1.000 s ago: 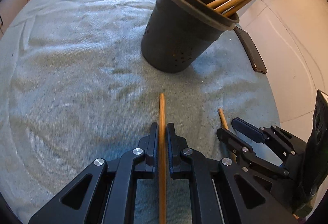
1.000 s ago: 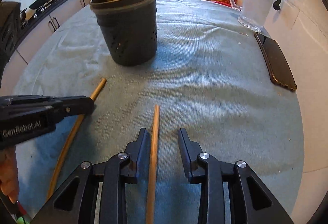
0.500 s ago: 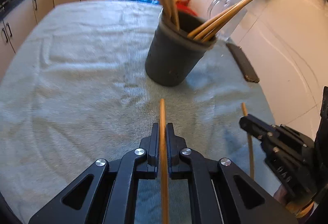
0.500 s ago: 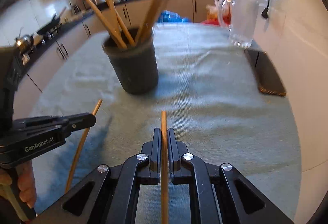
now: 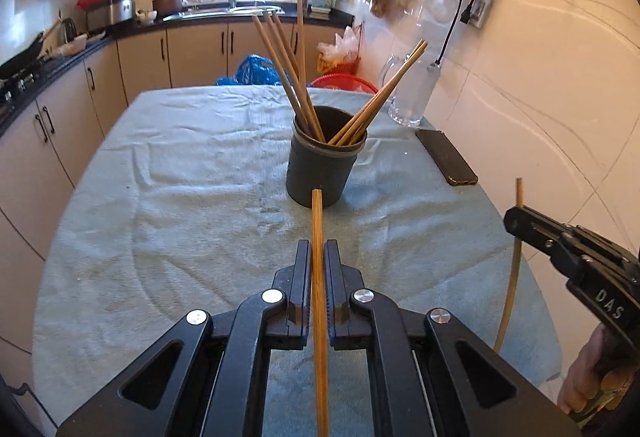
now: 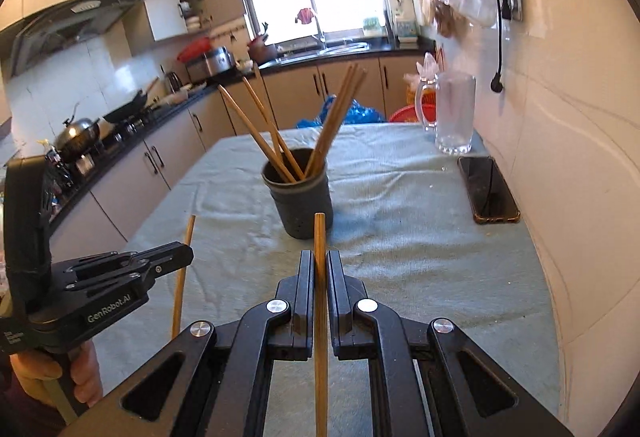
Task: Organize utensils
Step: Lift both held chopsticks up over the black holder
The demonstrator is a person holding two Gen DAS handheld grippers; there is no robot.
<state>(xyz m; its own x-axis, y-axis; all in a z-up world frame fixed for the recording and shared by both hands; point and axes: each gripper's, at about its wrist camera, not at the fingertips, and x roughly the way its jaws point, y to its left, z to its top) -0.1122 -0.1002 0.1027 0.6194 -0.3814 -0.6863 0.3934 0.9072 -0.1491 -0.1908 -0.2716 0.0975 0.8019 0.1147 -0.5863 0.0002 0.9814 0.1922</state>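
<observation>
A: Each gripper is clamped tight on one chopstick: the left gripper (image 5: 317, 265) on its chopstick (image 5: 318, 237), the right gripper (image 6: 319, 273) on its own chopstick (image 6: 319, 237).

B: Tip each steeply and lower it into the dark holder (image 5: 322, 173), centre frame on the tabletop (image 5: 180, 221), clear of the leaning sticks.

A: Count?

B: Two held, roughly seven in the holder, one holder.

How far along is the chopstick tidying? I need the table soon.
Several chopsticks already stand in the dark holder. The left gripper is shut on one chopstick and the right gripper on another. Both remain to be dropped in; no more lie on the towel.
</observation>
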